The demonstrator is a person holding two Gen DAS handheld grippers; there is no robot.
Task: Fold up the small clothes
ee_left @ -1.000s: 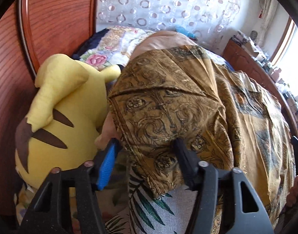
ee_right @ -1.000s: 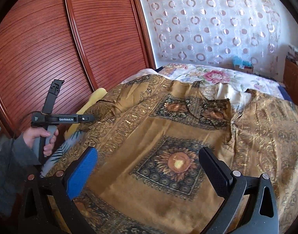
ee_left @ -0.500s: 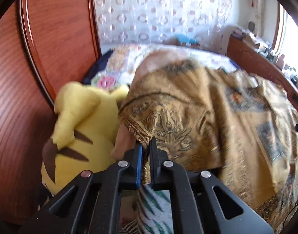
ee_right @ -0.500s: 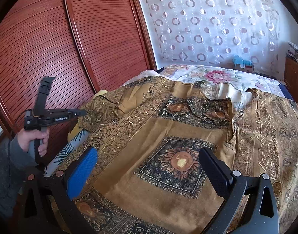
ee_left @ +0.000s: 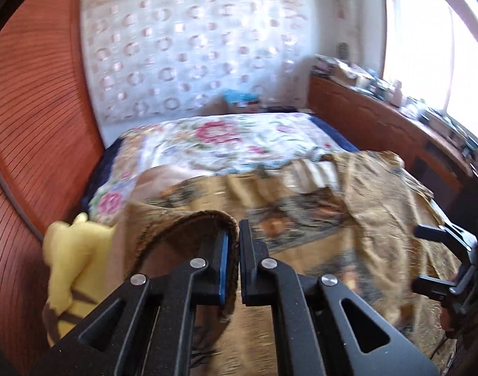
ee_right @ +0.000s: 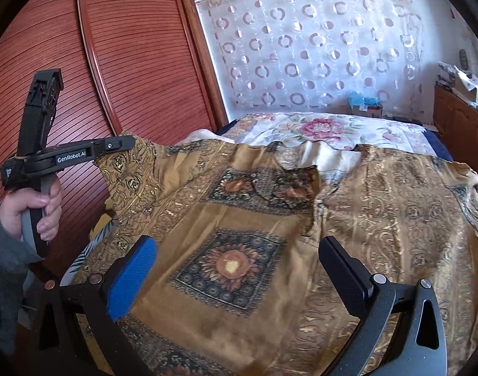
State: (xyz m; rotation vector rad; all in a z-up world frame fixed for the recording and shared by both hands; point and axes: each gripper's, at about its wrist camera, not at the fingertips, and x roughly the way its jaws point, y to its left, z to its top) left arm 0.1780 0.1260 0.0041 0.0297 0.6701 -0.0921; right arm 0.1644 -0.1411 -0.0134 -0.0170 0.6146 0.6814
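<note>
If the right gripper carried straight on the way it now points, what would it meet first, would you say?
Most likely the golden garment spread on the bed: the right gripper is open, tilted downward, and its line runs onto the sunflower square between its fingers. Nothing else shows in that path, though depth is hard to judge.

You had a yellow plush toy [ee_left: 69, 269] left of your tongs, a floral bedspread [ee_left: 239, 144] ahead, a circle-patterned curtain [ee_right: 317, 47] beyond

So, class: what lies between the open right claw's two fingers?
In the right wrist view, the right claw frames the gold patterned fabric garment, its sunflower medallion centred, untouched.
</note>
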